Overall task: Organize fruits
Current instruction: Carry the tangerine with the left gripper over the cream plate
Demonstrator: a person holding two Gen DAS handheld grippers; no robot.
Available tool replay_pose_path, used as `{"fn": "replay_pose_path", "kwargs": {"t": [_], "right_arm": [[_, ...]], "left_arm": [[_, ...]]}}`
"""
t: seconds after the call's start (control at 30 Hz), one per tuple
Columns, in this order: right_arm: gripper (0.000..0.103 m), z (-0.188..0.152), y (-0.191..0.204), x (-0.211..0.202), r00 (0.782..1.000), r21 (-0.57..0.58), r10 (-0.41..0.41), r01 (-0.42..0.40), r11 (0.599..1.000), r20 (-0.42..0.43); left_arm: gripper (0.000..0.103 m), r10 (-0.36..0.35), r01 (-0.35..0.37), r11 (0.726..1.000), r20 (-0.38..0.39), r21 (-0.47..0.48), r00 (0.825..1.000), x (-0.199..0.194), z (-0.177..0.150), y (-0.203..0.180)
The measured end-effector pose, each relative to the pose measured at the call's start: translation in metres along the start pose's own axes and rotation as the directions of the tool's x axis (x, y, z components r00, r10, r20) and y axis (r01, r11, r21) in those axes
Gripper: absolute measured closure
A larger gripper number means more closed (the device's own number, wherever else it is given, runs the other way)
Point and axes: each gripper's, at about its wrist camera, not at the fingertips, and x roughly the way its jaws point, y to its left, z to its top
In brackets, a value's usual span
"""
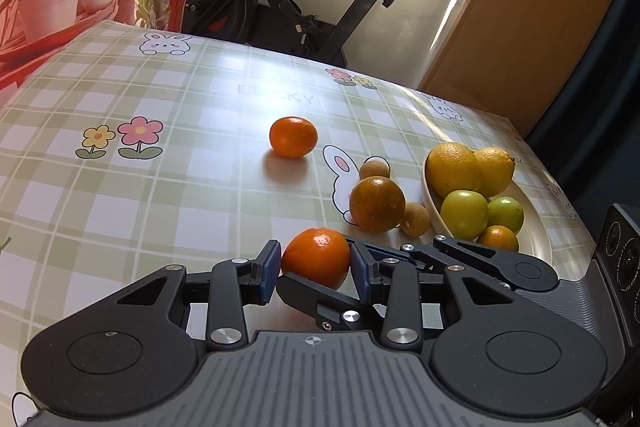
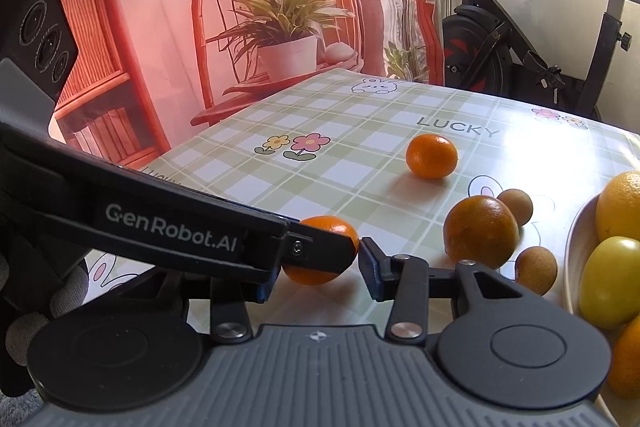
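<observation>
Orange mandarin (image 1: 316, 261) on checked tablecloth (image 1: 160, 187), clamped between left claw (image 1: 316, 267) pads, right claw (image 2: 320, 267) alongside, grip unclear

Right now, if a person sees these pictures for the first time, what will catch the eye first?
Probably the bright tangerine near the table's front, with both the left gripper and the right gripper around it. Next, the white bowl at the right, piled with yellow and green fruit.

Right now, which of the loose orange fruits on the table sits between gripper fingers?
The near tangerine, framed by the left gripper. The far tangerine sits alone mid-table, and the darker brownish orange rests beside the bowl.
</observation>
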Motion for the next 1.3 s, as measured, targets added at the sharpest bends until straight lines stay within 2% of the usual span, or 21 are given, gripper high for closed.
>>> {"fn": "replay_pose_path", "kwargs": {"t": [0.3,0.47,0.77,1.07,1.2,1.3], "right_arm": [[0.058,-0.007,-0.020,-0.050,0.994,0.057,-0.068,0.064,0.996,0.084],[0.058,-0.008,-0.031,-0.074,0.984,0.084,-0.125,0.115,0.990,0.129],[0.058,-0.014,-0.063,-0.116,0.962,0.186,-0.196,0.161,0.969,0.189],[0.058,-0.026,-0.111,-0.155,0.926,0.289,-0.297,0.225,0.931,0.235],[0.058,-0.028,-0.136,-0.163,0.910,0.323,-0.340,0.256,0.911,0.237],[0.058,-0.031,-0.153,-0.160,0.907,0.322,-0.361,0.283,0.904,0.217]], "left_arm": [[0.063,-0.045,0.043,0.996,0.027,0.081,0.999,0.001,0.006,-0.053],[0.063,-0.049,0.044,0.989,0.034,0.138,0.998,0.005,0.012,-0.082],[0.063,-0.098,0.090,0.966,0.020,0.242,0.995,0.019,0.017,-0.139],[0.062,-0.148,0.140,0.925,-0.004,0.353,0.989,0.057,0.030,-0.201],[0.062,-0.158,0.161,0.924,-0.037,0.347,0.987,0.080,0.032,-0.211],[0.062,-0.165,0.177,0.928,-0.066,0.327,0.984,0.098,0.030,-0.217]]}}
